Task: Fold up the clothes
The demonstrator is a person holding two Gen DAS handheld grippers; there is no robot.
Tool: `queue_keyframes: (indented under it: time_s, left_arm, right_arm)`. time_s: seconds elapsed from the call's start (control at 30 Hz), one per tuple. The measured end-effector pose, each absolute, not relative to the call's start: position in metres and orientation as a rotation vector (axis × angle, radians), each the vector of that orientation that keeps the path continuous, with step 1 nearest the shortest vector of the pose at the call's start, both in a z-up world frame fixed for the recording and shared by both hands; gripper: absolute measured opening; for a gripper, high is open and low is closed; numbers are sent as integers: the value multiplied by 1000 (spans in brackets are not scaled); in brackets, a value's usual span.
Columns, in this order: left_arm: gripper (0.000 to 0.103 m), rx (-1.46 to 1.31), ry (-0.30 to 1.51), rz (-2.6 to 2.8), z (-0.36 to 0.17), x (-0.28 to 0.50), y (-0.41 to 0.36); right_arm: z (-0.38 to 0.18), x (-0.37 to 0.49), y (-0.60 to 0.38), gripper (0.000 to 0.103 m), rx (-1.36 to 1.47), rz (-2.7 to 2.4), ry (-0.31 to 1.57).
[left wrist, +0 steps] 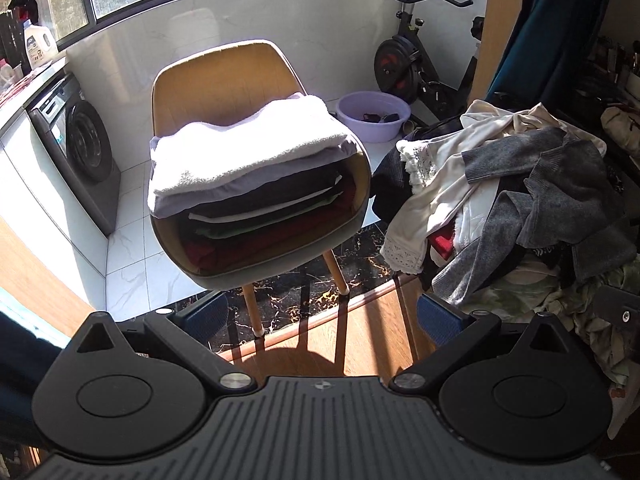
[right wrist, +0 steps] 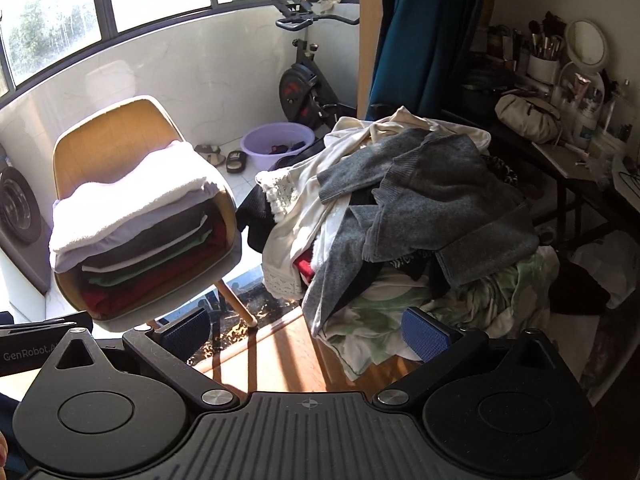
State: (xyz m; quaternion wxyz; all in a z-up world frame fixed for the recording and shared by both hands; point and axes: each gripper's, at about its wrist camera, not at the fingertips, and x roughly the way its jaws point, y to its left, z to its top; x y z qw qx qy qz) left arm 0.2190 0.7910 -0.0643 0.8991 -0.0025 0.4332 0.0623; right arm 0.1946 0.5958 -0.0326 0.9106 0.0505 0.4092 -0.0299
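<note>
A: Left wrist view: biggest thing = heap of unfolded clothes [left wrist: 516, 208] at rt, spilling low over wood floor [left wrist: 360, 340]. Grey sweater [left wrist: 560, 184] on top, cream top [left wrist: 436, 184] w/ lace hem draped down the near side, green-print sheet [left wrist: 532, 296] underneath.

B: Right wrist view: same heap [right wrist: 404, 216], centre-rt. Grey sweater [right wrist: 432, 192] spread across the top, cream top [right wrist: 296, 216] hanging off the left side, green-print sheet [right wrist: 384, 312] at the bottom, touching floor.

A: Next down: tan chair [left wrist: 224, 80] left of heap, in sun. Holds folded stack [left wrist: 256, 184] on seat: white towel [left wrist: 244, 148] on top, lilac layer under it, then dark, white, green, red layers.

B: Seen here too: chair [right wrist: 116, 132], stack [right wrist: 140, 232], towel [right wrist: 136, 192] on top. Near heap, not touching as far as visible.

A: Behind: exercise bike [left wrist: 412, 60] by the wall, washer [left wrist: 76, 140] far left, purple basin [left wrist: 374, 114] on tile between chair and bike.

B: Bike [right wrist: 304, 80], basin [right wrist: 278, 140], slippers [right wrist: 224, 158] just beside basin. Desk [right wrist: 560, 160] w/ clutter at rt.

A: Left gripper [left wrist: 322, 312]: wide open, blue pads [left wrist: 438, 316] well apart, nothing held, over floor in front of chair.

B: Right gripper [right wrist: 306, 330]: wide open too, blue pads [right wrist: 424, 332] apart, empty, just short of heap's lower edge.
</note>
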Motion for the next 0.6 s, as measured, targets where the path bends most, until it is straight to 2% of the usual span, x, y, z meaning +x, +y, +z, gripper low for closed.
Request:
queue_keyframes:
  time_s: [0.6]
  left_arm:
    - [103,-7,906,200,-59,198,734]
  right_arm:
    - [-32,191,537,102,102,27,843]
